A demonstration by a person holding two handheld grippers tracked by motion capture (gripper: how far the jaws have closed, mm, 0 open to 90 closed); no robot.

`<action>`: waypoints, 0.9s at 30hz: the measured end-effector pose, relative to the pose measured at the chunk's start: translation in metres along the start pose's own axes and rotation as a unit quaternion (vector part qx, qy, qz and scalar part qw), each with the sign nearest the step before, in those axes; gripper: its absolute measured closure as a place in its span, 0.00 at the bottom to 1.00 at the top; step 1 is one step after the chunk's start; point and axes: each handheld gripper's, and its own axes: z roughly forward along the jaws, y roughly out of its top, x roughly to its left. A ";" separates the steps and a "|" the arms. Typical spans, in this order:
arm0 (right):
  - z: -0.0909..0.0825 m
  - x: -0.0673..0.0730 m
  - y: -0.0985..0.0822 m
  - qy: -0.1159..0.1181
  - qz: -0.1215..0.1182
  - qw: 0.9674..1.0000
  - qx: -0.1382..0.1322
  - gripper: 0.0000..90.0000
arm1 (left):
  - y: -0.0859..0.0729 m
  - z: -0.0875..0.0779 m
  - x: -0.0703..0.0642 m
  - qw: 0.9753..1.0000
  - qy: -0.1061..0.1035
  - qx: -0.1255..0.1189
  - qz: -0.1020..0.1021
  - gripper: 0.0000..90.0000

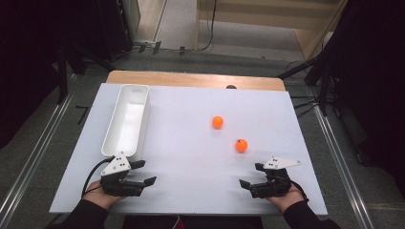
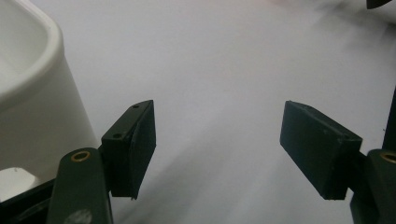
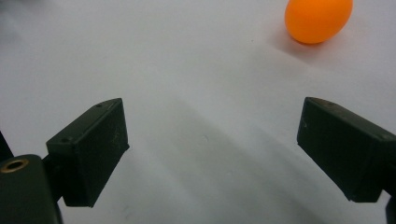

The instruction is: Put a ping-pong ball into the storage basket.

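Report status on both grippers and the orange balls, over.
Left gripper and right gripper open, empty, near table edge. Two orange balls loose on the sheet: near ball, far ball. White bin left. Path clear.

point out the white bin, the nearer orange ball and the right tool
white bin (image 1: 118,110), high view, left rim
nearer orange ball (image 1: 241,145), high view, middle of the ball
right tool (image 1: 251,175), high view, midway between its fingertips
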 end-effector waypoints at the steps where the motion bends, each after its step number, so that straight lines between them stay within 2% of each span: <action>1: 0.000 0.000 0.000 0.000 0.000 1.000 0.000 0.08 | 0.000 0.000 0.000 1.000 0.000 0.000 0.000 0.30; 23: 0.001 -0.002 0.000 0.005 0.002 1.000 -0.001 0.08 | 0.001 0.000 0.000 1.000 0.004 -0.005 -0.001 0.30; 27: 0.001 -0.002 0.000 0.004 0.002 1.000 0.000 0.08 | 0.001 0.000 0.000 1.000 0.003 -0.001 -0.008 0.30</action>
